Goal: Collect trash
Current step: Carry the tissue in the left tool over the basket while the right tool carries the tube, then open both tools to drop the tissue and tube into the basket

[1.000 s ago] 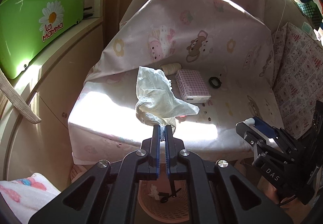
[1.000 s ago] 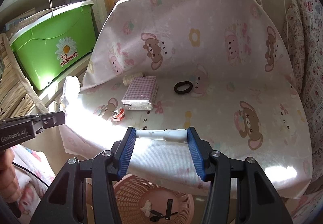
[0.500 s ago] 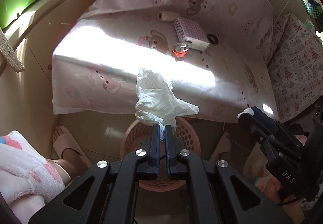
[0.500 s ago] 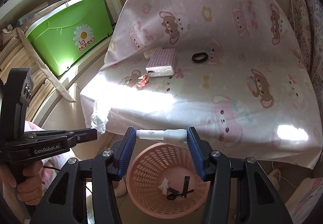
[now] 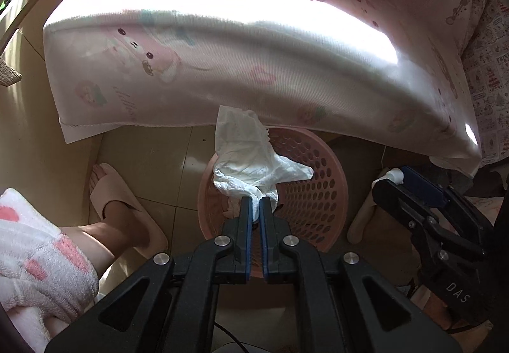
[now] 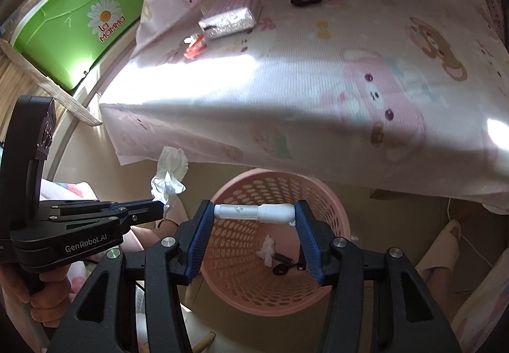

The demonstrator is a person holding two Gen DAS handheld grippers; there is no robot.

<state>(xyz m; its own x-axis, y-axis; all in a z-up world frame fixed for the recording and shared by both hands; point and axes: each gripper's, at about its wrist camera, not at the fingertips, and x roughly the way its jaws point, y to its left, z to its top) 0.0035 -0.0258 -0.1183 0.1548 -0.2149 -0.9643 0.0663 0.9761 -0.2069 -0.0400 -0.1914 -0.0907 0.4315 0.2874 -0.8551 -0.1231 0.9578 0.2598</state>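
The left gripper (image 5: 257, 209) pinches the crumpled tissue (image 5: 251, 158) above the pink basket (image 6: 337, 213); the right gripper (image 6: 254, 225) clamps a white tube (image 6: 254, 212) crosswise over it.

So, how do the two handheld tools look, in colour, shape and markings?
Both are black angular frames with silver bolts and blue ribbed pads. The left tool has a pistol handle and white lettering "GenRobot.AI". The right tool shows "DAS" on its side. A fluffy white sleeve with pink spots is visible.
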